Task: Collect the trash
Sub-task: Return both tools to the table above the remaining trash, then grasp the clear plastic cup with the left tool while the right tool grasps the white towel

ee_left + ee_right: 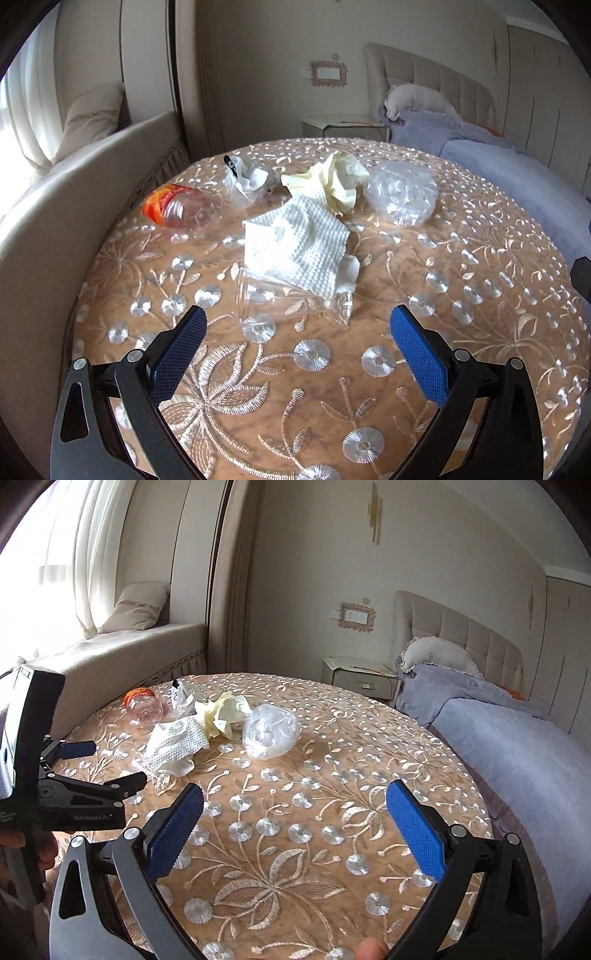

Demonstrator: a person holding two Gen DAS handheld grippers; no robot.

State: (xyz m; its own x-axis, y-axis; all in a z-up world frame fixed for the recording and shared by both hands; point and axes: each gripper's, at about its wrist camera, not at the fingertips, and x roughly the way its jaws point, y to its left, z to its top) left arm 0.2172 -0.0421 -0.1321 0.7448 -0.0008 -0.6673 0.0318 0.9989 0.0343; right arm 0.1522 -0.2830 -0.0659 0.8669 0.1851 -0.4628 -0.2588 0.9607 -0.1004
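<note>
Trash lies on a round table (480,332) with an embroidered tan cloth. A white paper towel (295,243) lies over a clear plastic cup (280,299) on its side. Behind are a crumpled yellow paper (332,177), a crumpled clear plastic wrap (400,192), a clear bottle with an orange label (177,208) and a small silvery wrapper (247,173). My left gripper (295,332) is open, just short of the cup. My right gripper (295,812) is open and empty over bare cloth; the towel (173,744), the plastic wrap (271,731) and the left gripper (110,768) lie ahead of it.
A bed with a blue-grey cover (517,746) stands right of the table. A nightstand (358,675) is behind it. A cushioned window bench (122,657) with a pillow runs along the left.
</note>
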